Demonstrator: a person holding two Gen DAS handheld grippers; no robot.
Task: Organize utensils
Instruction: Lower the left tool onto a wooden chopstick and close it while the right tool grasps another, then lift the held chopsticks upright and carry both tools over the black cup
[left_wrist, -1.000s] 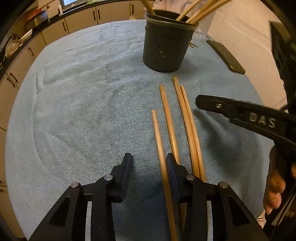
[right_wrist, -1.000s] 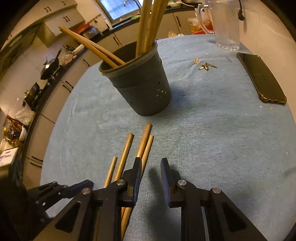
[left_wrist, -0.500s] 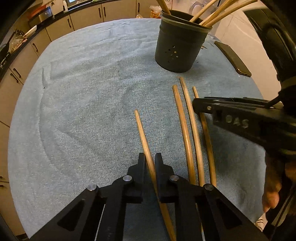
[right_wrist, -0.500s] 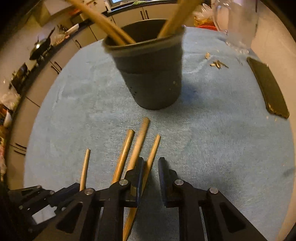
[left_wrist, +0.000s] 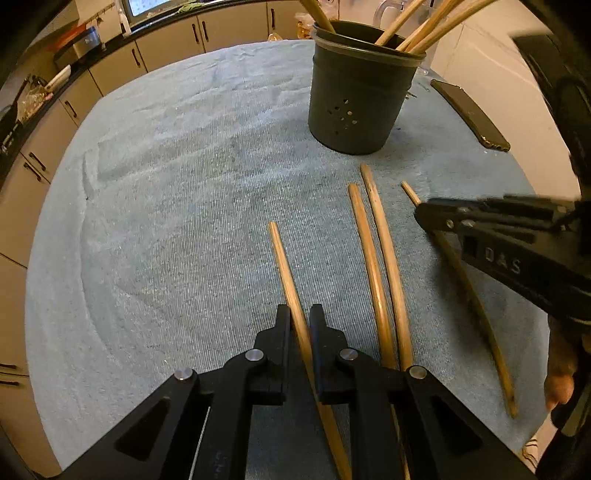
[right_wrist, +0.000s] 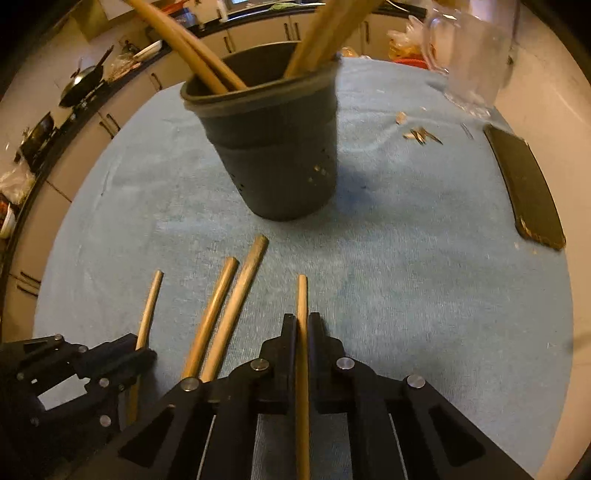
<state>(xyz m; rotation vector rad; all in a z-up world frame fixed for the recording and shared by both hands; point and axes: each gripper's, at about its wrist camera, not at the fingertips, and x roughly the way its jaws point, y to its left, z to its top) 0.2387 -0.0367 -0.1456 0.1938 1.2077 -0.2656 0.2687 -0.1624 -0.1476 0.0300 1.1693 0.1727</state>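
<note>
A dark grey holder (left_wrist: 356, 96) with several wooden chopsticks in it stands at the back of the blue cloth; it also shows in the right wrist view (right_wrist: 273, 147). My left gripper (left_wrist: 300, 321) is shut on the leftmost chopstick (left_wrist: 284, 262). Two chopsticks (left_wrist: 376, 254) lie side by side on the cloth to its right. My right gripper (right_wrist: 302, 325) is shut on a thin chopstick (right_wrist: 301, 295), seen in the left wrist view (left_wrist: 476, 306) under the right gripper (left_wrist: 421, 216).
A black phone (left_wrist: 469, 110) lies on the cloth at the far right, also in the right wrist view (right_wrist: 524, 184). A clear glass jug (right_wrist: 472, 55) stands behind it, with small bits (right_wrist: 421, 134) nearby. Kitchen cabinets (left_wrist: 166, 48) run behind the table.
Both grippers have closed: the left on the leftmost chopstick, the right on the rightmost one, which has swung away from the pair.
</note>
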